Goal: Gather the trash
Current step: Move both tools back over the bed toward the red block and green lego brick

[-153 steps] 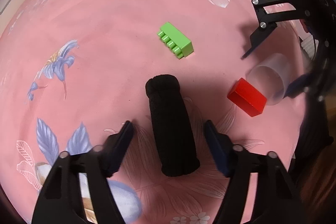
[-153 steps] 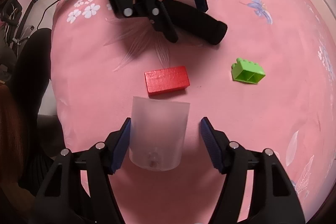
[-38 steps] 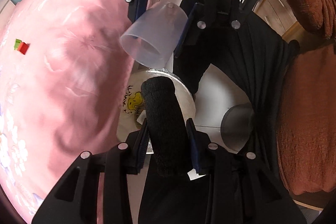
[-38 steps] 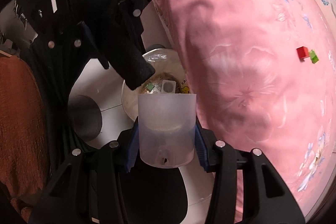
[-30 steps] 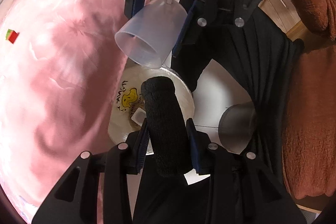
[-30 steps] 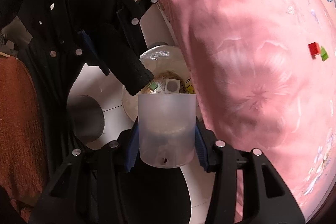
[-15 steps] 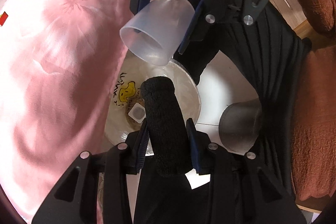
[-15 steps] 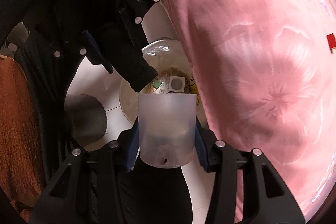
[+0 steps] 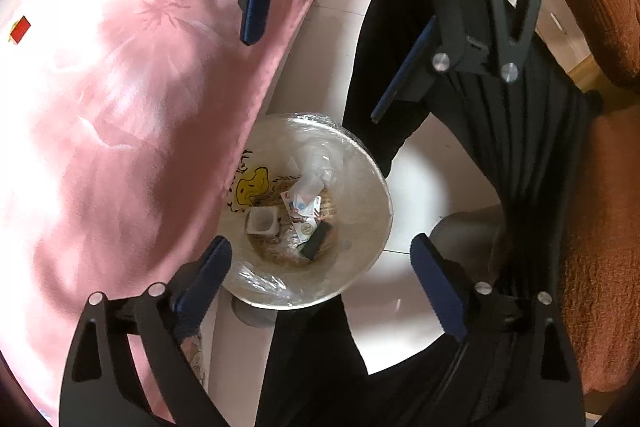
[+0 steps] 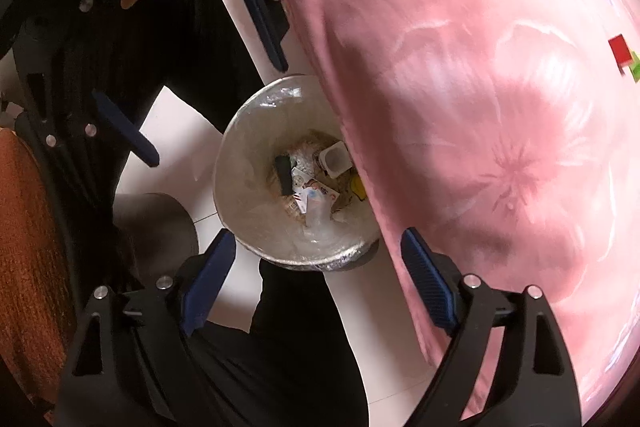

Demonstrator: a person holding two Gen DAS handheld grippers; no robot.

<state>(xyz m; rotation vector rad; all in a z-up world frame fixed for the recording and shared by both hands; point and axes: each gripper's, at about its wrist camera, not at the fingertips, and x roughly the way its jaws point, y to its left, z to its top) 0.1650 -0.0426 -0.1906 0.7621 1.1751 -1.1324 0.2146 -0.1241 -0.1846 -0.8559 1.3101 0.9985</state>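
Both tongs (image 9: 320, 267) (image 10: 316, 267) gape above round, plastic-lined bin (image 9: 376, 179).

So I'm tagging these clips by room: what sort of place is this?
Probably a bedroom at home: a pink floral bedspread drapes down to a white tiled floor, with a small lined trash bin beside it.

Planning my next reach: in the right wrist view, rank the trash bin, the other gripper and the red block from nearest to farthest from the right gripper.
1. Trash bin: directly ahead and below the open right gripper, rim between its fingertips.
2. Left gripper: beyond the bin, upper left, also open.
3. Red block: far right on the pink bedspread, beside a green block.
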